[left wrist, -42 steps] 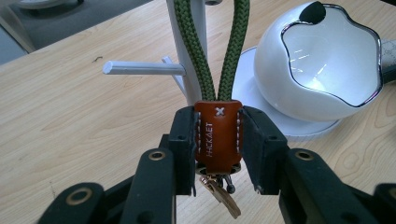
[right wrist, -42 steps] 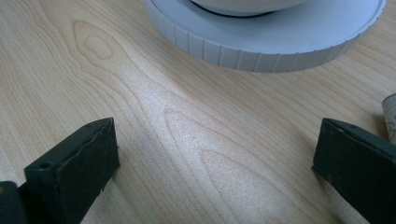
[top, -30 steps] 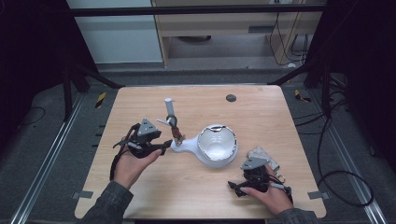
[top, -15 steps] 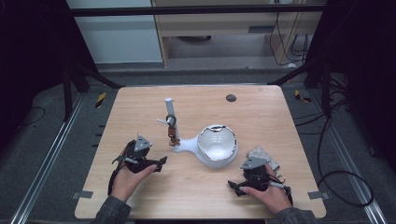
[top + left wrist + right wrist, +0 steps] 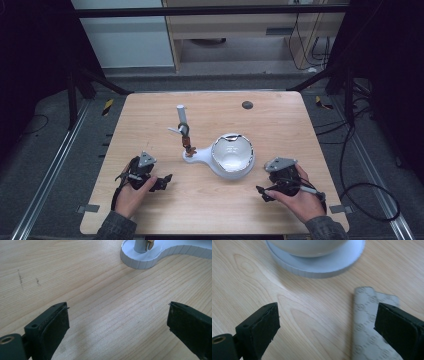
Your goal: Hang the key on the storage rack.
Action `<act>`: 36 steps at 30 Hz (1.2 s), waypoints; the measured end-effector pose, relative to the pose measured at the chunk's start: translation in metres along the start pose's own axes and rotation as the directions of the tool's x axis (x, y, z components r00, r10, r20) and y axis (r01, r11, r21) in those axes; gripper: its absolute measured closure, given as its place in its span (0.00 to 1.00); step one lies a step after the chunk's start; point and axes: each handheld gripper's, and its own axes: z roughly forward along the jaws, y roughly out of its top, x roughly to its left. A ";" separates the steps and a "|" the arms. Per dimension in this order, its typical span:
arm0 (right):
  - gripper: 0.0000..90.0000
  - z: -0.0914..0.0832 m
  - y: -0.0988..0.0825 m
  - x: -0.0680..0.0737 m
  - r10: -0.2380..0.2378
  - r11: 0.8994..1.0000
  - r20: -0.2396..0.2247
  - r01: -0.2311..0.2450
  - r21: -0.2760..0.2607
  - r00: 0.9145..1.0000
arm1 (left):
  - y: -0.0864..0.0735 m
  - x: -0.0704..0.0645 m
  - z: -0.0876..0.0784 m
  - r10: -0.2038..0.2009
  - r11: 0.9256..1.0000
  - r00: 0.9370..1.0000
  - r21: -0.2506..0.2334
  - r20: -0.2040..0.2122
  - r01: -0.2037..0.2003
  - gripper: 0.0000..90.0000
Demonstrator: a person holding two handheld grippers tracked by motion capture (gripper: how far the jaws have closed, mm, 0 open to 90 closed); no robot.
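You held both grippers parted and empty on the near side of the white bowl stand (image 5: 227, 161), left gripper (image 5: 159, 183) and right gripper (image 5: 264, 192) resting low. No step looked underway; any next move called for reaching toward the upright post (image 5: 182, 119) beyond the stand

Left black two-jaw gripper (image 5: 162, 181) withdrawn from upright post on white stand (image 5: 186, 142), now low near wooden surface (image 5: 150, 120) front edge, fingers apart.

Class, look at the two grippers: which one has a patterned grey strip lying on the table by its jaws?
The right gripper: a patterned grey strip lies flat beside one jaw. The left gripper has bare wooden table between its jaws.
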 end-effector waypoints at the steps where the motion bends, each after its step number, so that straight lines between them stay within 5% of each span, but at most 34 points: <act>1: 0.07 -0.003 0.001 -0.003 0.001 1.000 0.005 -0.001 0.011 1.000 | 0.000 0.001 0.001 -0.002 1.000 1.000 0.003 -0.003 0.002 0.04; 8: 0.07 -0.016 0.004 -0.028 0.017 0.988 0.000 -0.017 0.151 1.000 | -0.004 0.000 0.005 0.001 1.000 1.000 0.017 -0.006 -0.001 0.04; 15: 0.08 -0.018 -0.001 -0.047 0.053 0.974 0.008 -0.053 0.220 0.999 | -0.006 0.000 0.008 0.002 0.999 1.000 0.035 -0.011 -0.001 0.04; 36: 0.16 -0.008 -0.008 -0.069 0.135 0.946 0.023 -0.136 0.293 0.991 | -0.010 0.001 0.015 0.025 0.998 1.000 0.062 -0.014 -0.024 0.04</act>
